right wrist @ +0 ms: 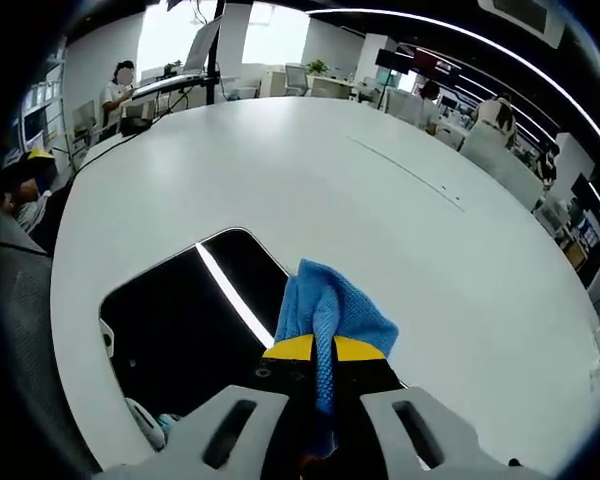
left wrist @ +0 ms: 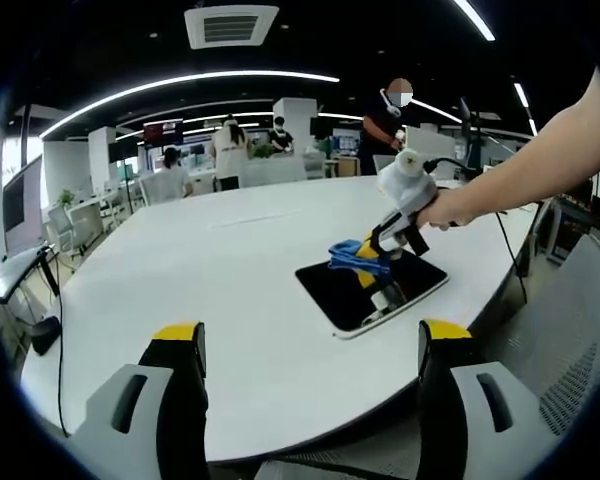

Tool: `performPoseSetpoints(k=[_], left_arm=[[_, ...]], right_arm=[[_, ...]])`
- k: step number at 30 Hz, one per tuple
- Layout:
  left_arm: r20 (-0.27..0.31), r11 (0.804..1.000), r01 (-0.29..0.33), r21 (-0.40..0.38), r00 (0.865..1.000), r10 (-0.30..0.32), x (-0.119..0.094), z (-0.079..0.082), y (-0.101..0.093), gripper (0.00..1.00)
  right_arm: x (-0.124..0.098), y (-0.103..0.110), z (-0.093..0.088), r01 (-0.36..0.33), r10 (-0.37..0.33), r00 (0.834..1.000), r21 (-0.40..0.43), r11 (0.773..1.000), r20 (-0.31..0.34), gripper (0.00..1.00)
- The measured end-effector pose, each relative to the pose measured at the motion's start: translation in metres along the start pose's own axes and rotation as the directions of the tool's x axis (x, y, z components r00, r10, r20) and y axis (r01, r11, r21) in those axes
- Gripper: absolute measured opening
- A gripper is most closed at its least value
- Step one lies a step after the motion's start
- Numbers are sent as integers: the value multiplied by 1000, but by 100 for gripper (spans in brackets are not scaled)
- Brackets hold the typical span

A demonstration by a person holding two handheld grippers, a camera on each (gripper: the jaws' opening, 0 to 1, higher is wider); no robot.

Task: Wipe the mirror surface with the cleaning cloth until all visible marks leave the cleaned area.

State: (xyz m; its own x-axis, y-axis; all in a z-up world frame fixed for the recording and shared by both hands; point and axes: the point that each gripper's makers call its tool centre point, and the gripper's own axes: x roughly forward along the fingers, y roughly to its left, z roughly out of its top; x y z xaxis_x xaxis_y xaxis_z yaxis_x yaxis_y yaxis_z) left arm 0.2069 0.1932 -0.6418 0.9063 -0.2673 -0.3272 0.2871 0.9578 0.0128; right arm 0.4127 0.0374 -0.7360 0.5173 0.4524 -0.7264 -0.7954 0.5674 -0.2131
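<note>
Open-plan office noted in the background, with ceiling light strips and several people standing or seated at distant desks. Large white oval table (left wrist: 230, 290) carries a dark rectangular mirror (left wrist: 365, 292) with rounded corners, lying flat near the table's edge. In the right gripper view the mirror (right wrist: 170, 330) reflects one bright ceiling strip.

Right gripper (right wrist: 315, 350) is seen clenched on the blue cleaning cloth (right wrist: 330, 315), its yellow-tipped jaws pressed together with the cloth bunched between and ahead of them. The cloth is held over the mirror's edge; contact with the glass cannot be confirmed. In the left gripper view the same gripper (left wrist: 375, 262) is held by a hand (left wrist: 450, 208), cloth (left wrist: 355, 255) at its tip over the mirror.

Left gripper (left wrist: 310, 345) is held released, jaws wide apart, nothing between them, well short of the mirror.
</note>
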Motion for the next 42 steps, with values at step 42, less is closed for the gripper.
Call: performPoseSetpoints(k=[42], left_arm=[[1, 1000, -2, 0, 1000, 2, -1, 1, 1, 85]], right_arm=[[-17, -33, -30, 63, -60, 998, 80, 995, -33, 0]])
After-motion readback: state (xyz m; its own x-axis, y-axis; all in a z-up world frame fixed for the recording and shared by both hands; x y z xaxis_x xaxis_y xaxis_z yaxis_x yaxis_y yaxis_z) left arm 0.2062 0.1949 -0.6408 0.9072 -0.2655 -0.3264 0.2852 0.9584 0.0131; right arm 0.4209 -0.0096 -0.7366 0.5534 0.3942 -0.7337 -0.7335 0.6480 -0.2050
